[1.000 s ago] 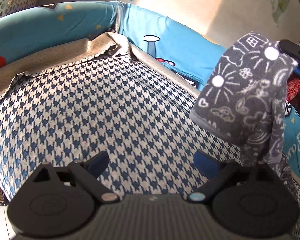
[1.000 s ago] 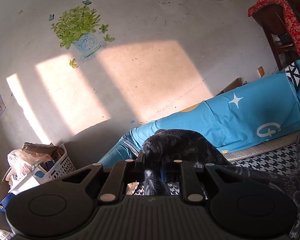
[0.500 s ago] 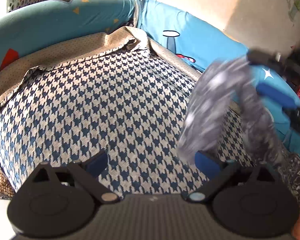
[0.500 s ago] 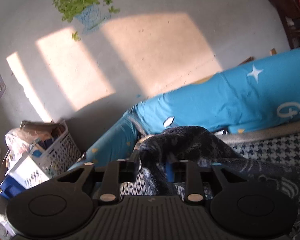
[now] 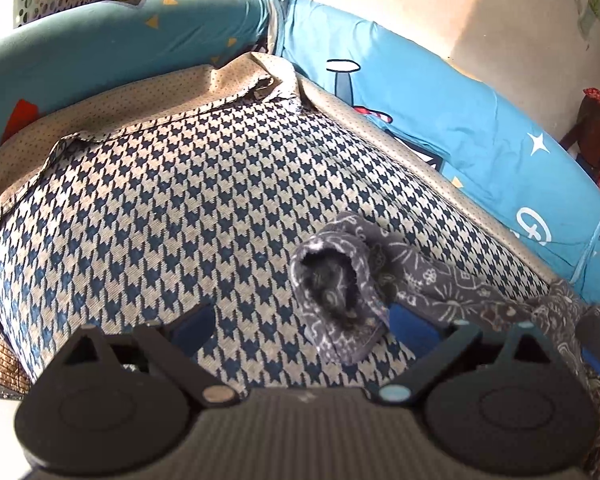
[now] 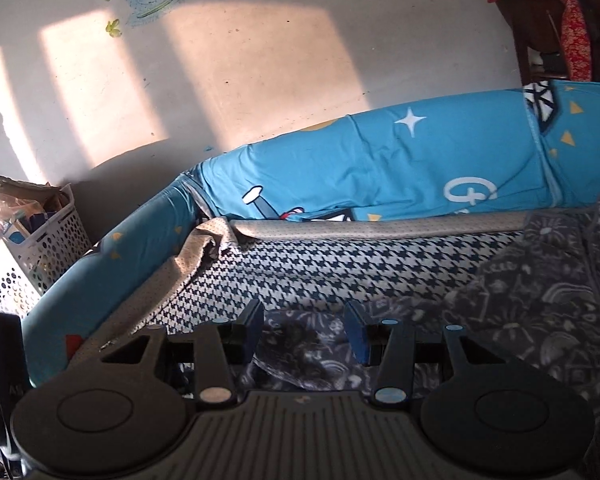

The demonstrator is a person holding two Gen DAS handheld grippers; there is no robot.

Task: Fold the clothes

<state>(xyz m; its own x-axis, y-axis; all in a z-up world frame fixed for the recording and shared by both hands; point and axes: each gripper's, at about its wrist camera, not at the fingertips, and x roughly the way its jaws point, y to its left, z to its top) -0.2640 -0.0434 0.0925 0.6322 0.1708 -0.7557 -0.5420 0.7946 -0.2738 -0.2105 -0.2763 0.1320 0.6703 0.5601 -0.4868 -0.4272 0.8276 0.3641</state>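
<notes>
Now the dark patterned garment (image 5: pixel 428 280) lies on the houndstooth cushion (image 5: pixel 172 208), where a second ago the right gripper (image 6: pixel 306 330) held a bunch of it pinched up in the air against the wall. That gripper has dropped toward the seat and let go — its blue pads stand well apart, with cloth lying loose between and under them, gripped by neither as far as I can see.

From the left wrist view, a sleeve or leg end (image 5: pixel 336 292) of the garment — a tube with its dark opening turned toward the camera — has come to rest at about 3 o'clock on the cushion, its length trailing off toward 4 o'clock. In the right wrist view the bulk of the cloth (image 6: pixel 540 300) spreads rumpled toward 3 o'clock, up against the blue star-print bolster (image 6: pixel 380 168).

The left gripper (image 5: pixel 304 322) hovers low over the near edge, jaws wide open as before, holding nothing; the tube end sits close by its right pad, though I cannot tell if they touch.

My reading: the garment has been laid down, not yet flat or squared, so smoothing seems likely before any fold holds.
</notes>
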